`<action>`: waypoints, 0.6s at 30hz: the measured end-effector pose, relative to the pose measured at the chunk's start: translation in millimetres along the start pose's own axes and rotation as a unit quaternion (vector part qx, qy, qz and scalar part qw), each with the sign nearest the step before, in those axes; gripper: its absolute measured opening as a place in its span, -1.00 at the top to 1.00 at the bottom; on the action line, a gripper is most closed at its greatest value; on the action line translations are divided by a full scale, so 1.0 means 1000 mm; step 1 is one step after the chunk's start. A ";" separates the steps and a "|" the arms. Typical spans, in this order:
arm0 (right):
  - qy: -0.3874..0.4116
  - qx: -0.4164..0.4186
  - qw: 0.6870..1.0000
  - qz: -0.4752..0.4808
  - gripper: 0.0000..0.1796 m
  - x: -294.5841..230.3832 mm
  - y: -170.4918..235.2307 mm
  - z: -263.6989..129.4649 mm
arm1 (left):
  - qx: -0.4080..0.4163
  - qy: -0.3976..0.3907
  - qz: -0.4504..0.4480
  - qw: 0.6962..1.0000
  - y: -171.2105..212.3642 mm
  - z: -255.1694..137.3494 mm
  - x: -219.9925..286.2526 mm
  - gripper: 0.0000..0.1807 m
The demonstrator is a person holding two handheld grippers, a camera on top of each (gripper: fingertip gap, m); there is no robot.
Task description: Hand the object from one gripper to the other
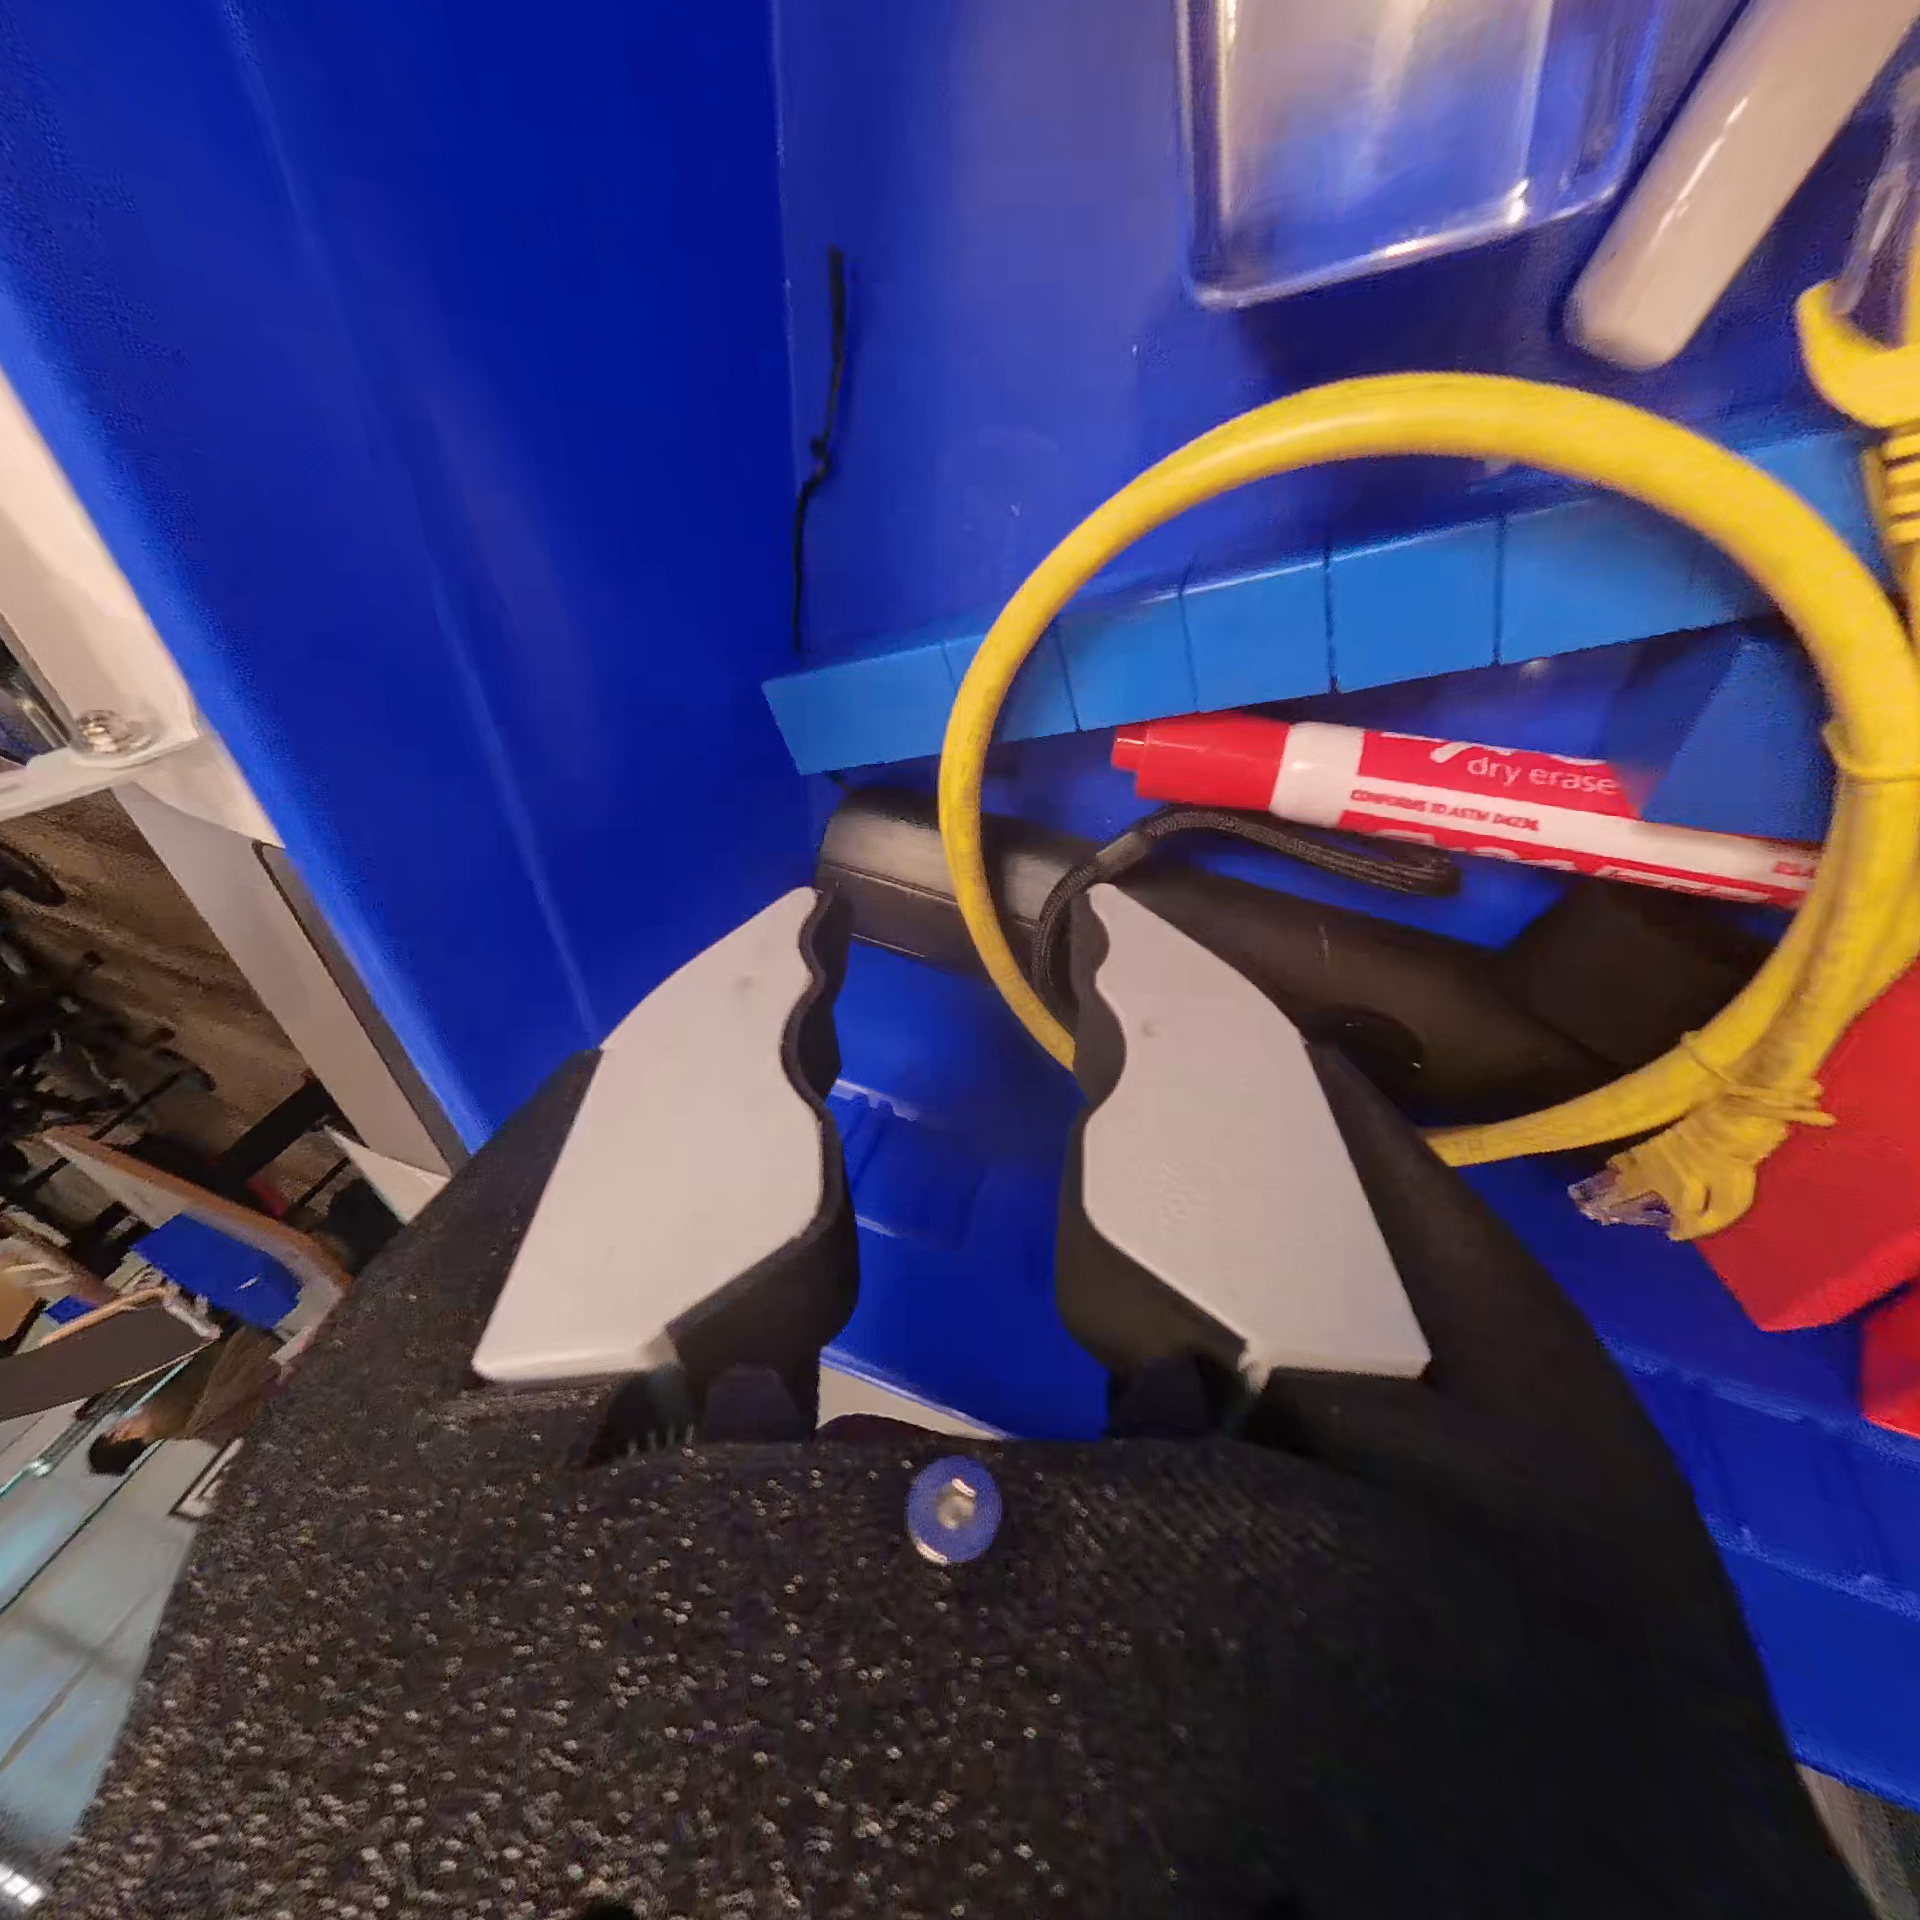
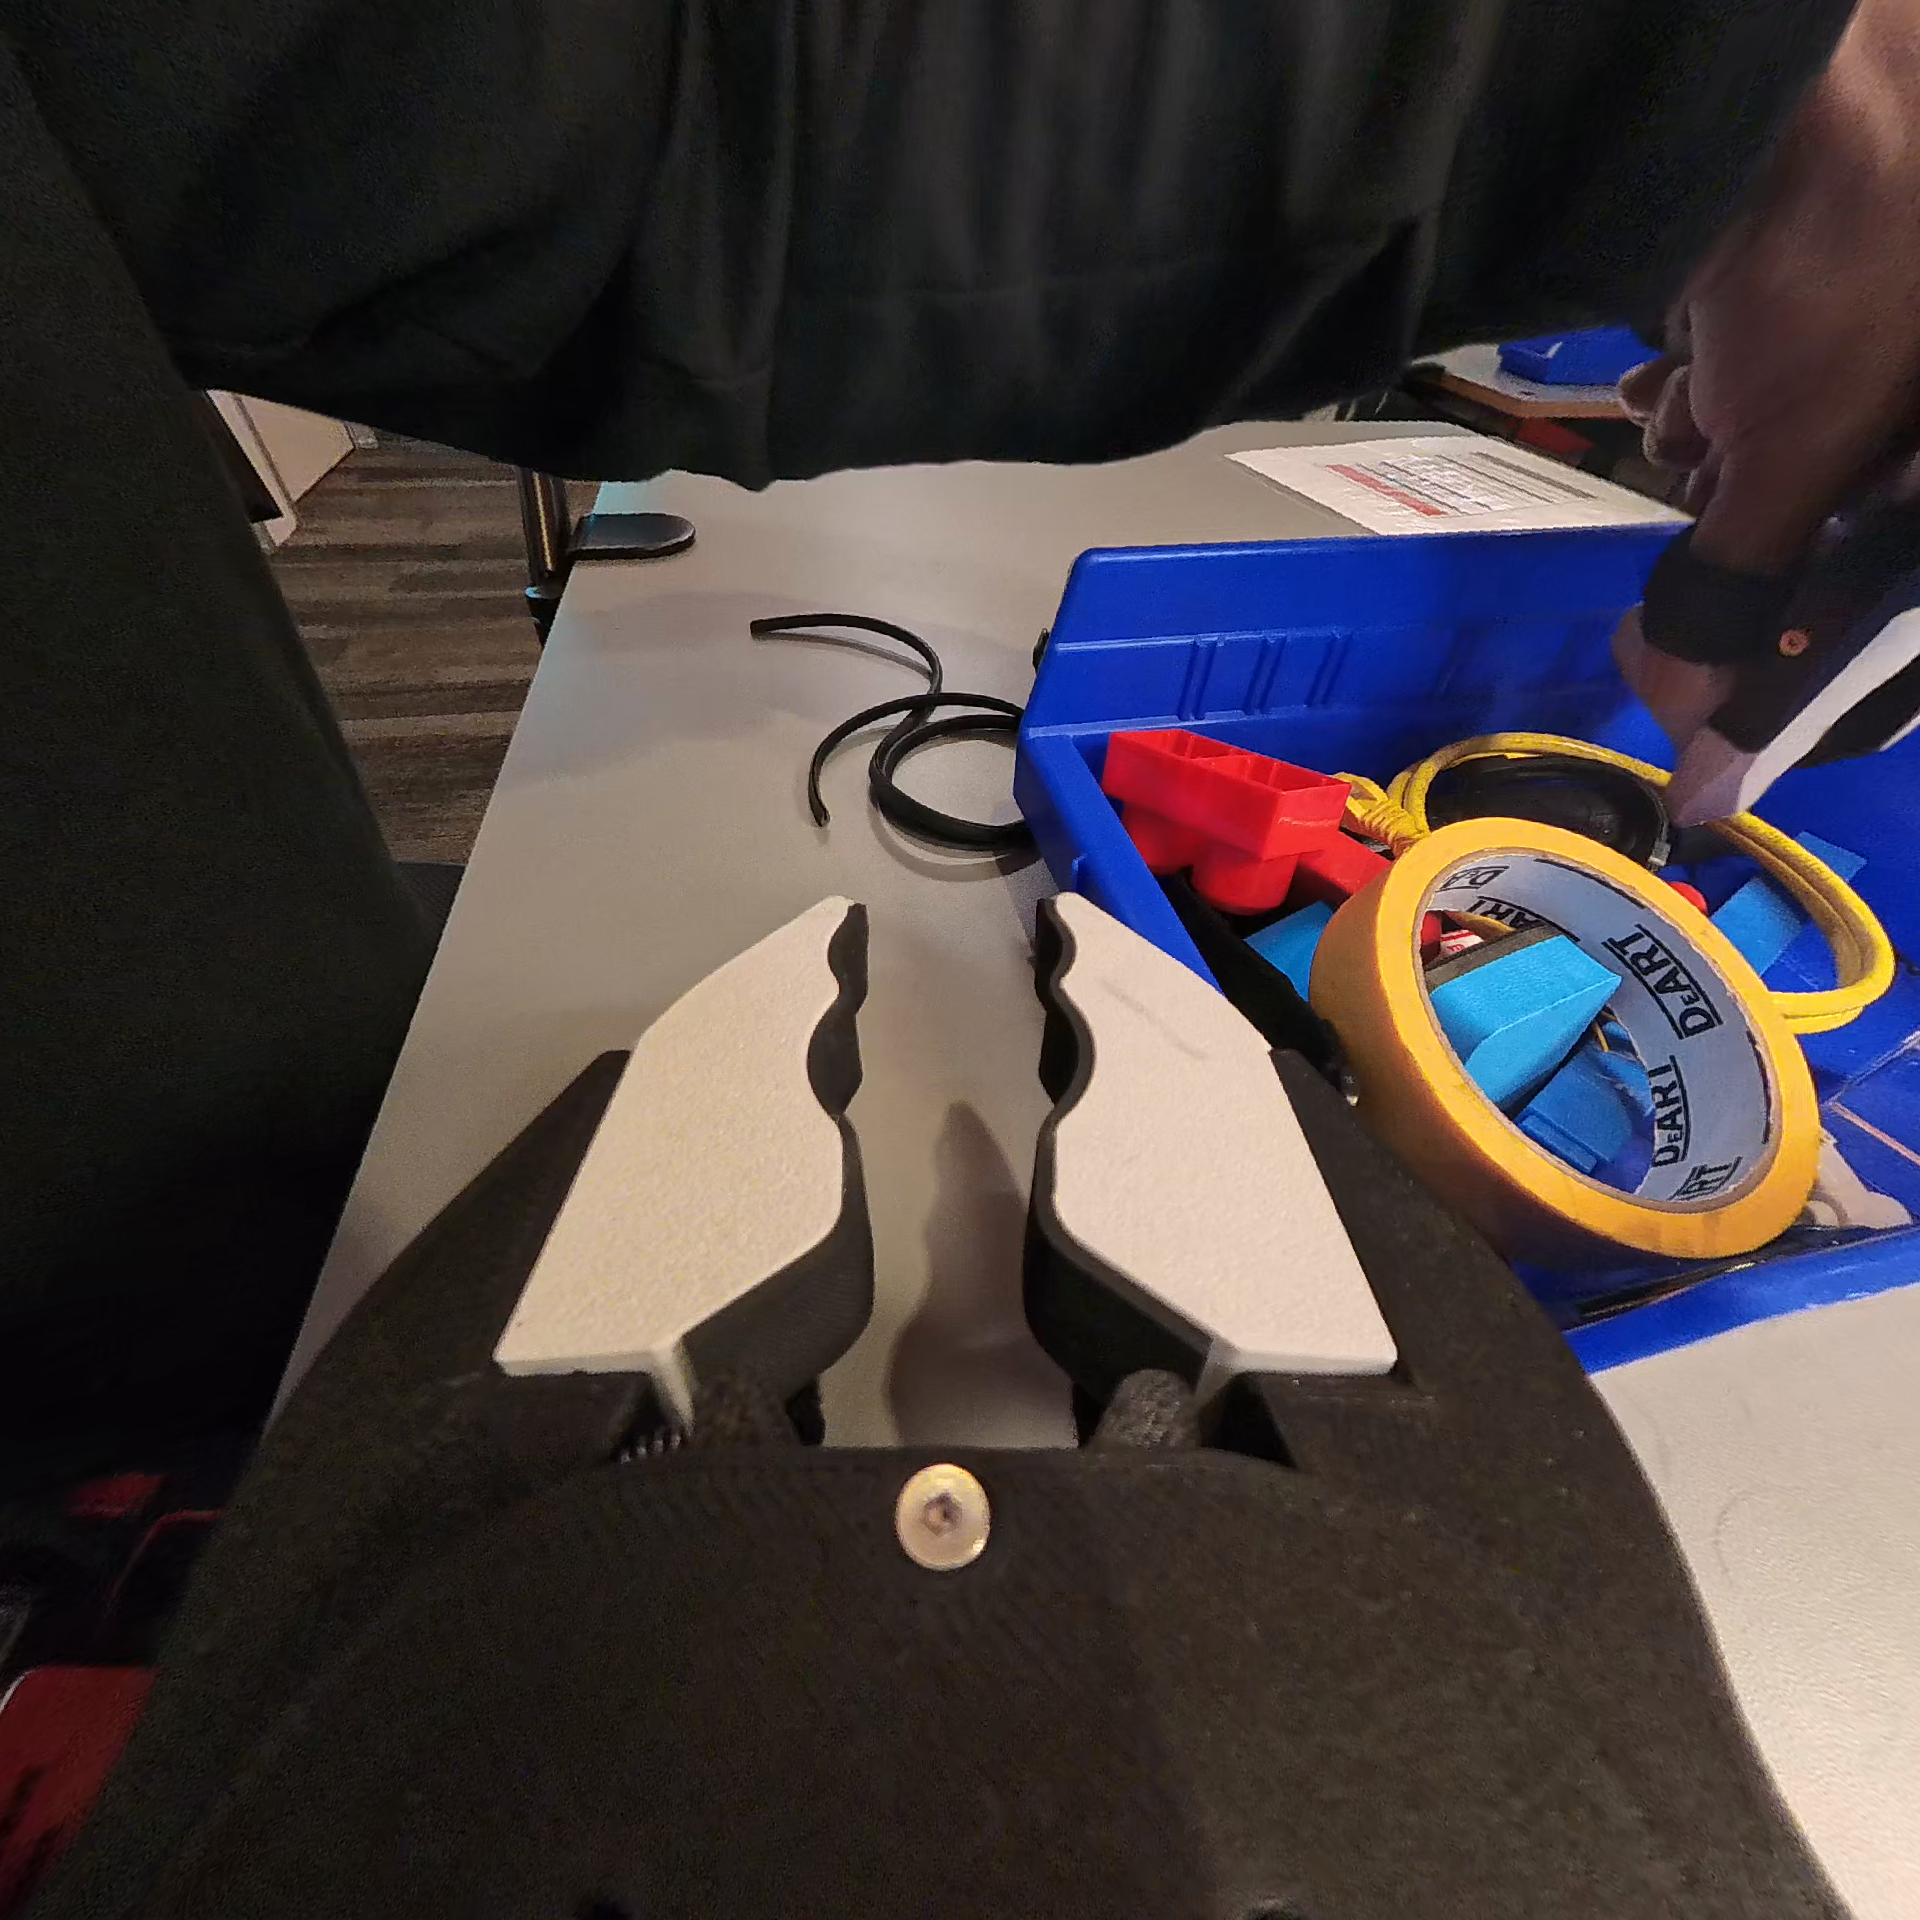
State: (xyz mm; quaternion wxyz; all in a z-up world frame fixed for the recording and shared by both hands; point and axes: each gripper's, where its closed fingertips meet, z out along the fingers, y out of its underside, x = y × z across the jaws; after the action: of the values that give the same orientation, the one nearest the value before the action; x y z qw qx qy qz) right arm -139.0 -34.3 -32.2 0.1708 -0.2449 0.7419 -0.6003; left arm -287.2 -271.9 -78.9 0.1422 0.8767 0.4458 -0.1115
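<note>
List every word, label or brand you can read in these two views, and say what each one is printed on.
I do not quote the wording; these things bear writing:
Red-and-white marker in the blue bin: printed label along the barrel, legible in the left wrist view.
Yellow tape roll in the bin: a brand mark repeated around the inner core, legible.
White sheet on the grey table: printed lines, too small and blurred to read.

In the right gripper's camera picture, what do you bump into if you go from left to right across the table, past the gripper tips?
Black cable coiled on the grey table → red block at the blue bin's left end → yellow tape roll → coiled yellow cable, where the left gripper reaches in.
</note>
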 end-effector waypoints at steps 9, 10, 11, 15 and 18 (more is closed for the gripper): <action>0.001 -0.001 1.000 -0.001 0.67 0.000 0.000 0.000 | -0.026 0.014 0.018 0.999 -0.003 0.014 0.000 0.93; 0.000 -0.001 1.000 -0.002 0.67 -0.001 0.000 0.000 | -0.013 0.010 0.016 1.000 -0.006 0.011 -0.001 0.93; -0.001 -0.001 1.000 -0.003 0.67 -0.002 0.000 0.000 | 0.003 0.005 0.011 1.000 -0.009 0.007 -0.004 0.93; -0.001 -0.001 1.000 -0.004 0.67 -0.002 0.000 0.001 | 0.065 -0.021 0.003 0.998 -0.027 -0.011 -0.015 0.93; 0.001 0.000 1.000 -0.001 0.67 0.000 0.000 0.000 | 0.103 -0.051 0.018 0.993 -0.043 -0.021 -0.023 0.93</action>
State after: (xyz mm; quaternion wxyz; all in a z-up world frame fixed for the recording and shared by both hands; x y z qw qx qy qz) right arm -138.6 -34.5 -32.0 0.1694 -0.2444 0.7419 -0.6010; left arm -334.1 -257.2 -58.4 0.0758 0.8876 0.4084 -0.1990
